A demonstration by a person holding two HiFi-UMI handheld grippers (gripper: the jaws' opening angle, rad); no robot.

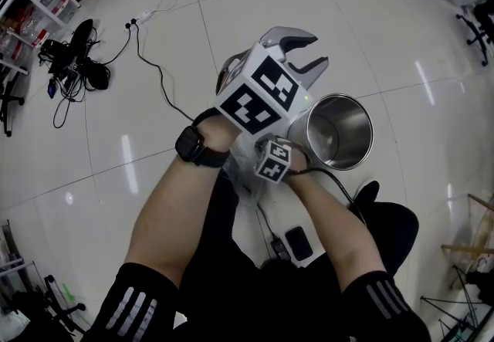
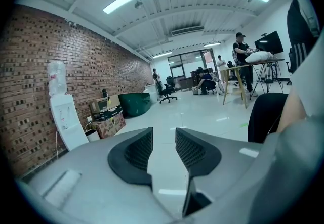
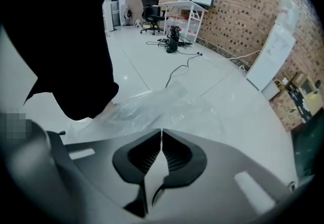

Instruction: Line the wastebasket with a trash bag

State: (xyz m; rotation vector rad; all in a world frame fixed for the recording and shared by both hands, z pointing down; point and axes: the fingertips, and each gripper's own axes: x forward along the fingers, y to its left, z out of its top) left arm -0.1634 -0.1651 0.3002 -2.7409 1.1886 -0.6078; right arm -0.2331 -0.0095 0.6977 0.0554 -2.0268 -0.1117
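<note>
A shiny metal wastebasket (image 1: pixel 361 121) stands on the white floor with its mouth open upward, just right of both hands. My left gripper (image 1: pixel 309 52) (image 2: pixel 163 149) is held up above it, open, with nothing between its jaws. My right gripper (image 3: pixel 161 134) is lower down, and only its marker cube (image 1: pixel 274 160) shows in the head view. Its jaws are closed together at the near edge of a clear, crumpled trash bag (image 3: pixel 167 109) that lies spread on the floor. The film runs right up to the jaw tips.
Black cables and gear (image 1: pixel 76 62) lie on the floor at the upper left, with a cord (image 1: pixel 158 66) trailing toward the middle. A black device (image 1: pixel 299 242) sits near my knees. A white water dispenser (image 3: pixel 276 56) stands by the brick wall. Several people are at far tables (image 2: pixel 243 63).
</note>
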